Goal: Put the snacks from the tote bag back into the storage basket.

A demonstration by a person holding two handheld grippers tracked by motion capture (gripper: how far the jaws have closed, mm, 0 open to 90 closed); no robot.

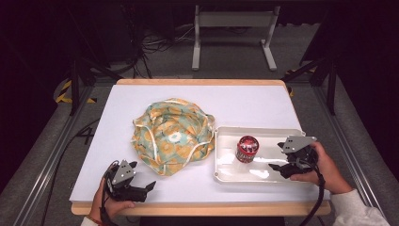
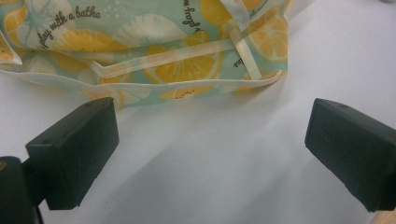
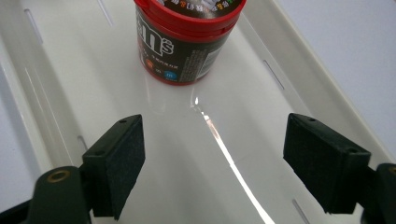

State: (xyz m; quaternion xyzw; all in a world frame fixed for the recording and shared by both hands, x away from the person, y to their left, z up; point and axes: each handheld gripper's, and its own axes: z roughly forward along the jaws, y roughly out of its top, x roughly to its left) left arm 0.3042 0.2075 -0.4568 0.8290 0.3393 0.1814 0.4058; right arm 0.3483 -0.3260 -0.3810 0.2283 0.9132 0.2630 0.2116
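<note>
Two grippers: both at the near edge of the table (image 1: 244,99), well apart
Right gripper (image 1: 278,165): at 3 o'clock of the candy tub, over the tray's right end; jaws spread, nothing between them
Candy tub (image 1: 246,148): upright in the white tray (image 1: 226,172), red lid on; in the right gripper view (image 3: 187,42) it stands at 12 o'clock, beyond the pads, apart from them
Left gripper (image 1: 143,187): at 7 o'clock of the cloth bag, jaws spread over bare table
Cloth bag (image 1: 171,134): crumpled, lemon print, touching the tray's left rim; in the left gripper view (image 2: 154,51) its hem lies just past the left pad
</note>
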